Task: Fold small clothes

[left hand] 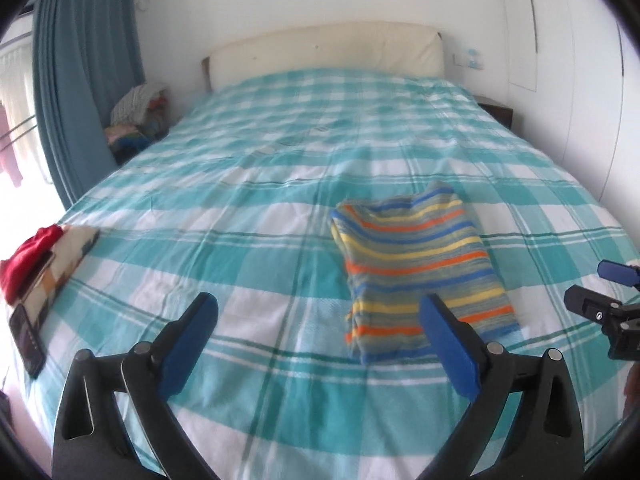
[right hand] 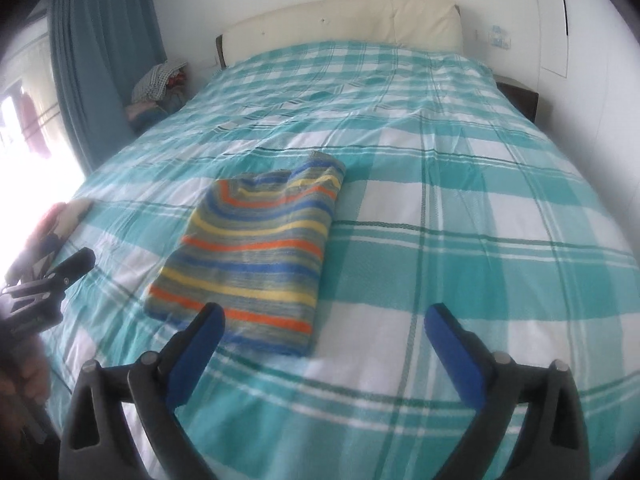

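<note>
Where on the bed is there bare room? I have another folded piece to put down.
The checked bedspread is bare between the folded striped garment and the headboard, and along the whole side beyond the garment, seen above the right gripper. The opposite edge is crowded: a red cloth on a patterned item, with a dark phone-like object beside them.
</note>
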The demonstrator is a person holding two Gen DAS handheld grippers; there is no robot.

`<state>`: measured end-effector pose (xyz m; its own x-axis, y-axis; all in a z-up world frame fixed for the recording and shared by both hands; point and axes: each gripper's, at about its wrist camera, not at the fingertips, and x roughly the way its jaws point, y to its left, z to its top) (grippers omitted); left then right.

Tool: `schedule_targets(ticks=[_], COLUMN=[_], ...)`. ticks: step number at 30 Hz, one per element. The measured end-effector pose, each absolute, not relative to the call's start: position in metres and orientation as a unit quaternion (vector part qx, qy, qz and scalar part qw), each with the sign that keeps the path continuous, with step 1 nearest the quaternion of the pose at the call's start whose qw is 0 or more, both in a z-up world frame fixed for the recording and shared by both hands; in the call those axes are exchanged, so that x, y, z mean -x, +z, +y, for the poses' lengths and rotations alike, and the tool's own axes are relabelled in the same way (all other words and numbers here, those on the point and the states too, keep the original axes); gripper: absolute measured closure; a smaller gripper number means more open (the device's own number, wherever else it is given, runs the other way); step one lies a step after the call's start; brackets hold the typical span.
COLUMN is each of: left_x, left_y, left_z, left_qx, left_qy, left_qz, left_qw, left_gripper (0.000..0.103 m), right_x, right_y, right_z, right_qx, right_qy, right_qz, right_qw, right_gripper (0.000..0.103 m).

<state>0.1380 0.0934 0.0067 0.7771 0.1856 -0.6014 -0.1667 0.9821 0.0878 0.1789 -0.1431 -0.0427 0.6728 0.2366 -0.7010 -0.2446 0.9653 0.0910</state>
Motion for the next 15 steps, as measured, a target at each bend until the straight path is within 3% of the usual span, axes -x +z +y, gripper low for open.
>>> schedule_targets(ticks=[15], left_x=[-0.073], left_y=[0.019], left_z=[0.077], left_qx=[-0.013], left_qy=[0.122], left_qz=[0.395], left_qw=[0.911], left_gripper=[0.002], right_x=[-0.085], right_y=[-0.001], right_z=[-0.096], right_qx=[0.067], right_qy=[0.115], right_qz=[0.389], right_qw=[0.911], right_gripper=[0.001])
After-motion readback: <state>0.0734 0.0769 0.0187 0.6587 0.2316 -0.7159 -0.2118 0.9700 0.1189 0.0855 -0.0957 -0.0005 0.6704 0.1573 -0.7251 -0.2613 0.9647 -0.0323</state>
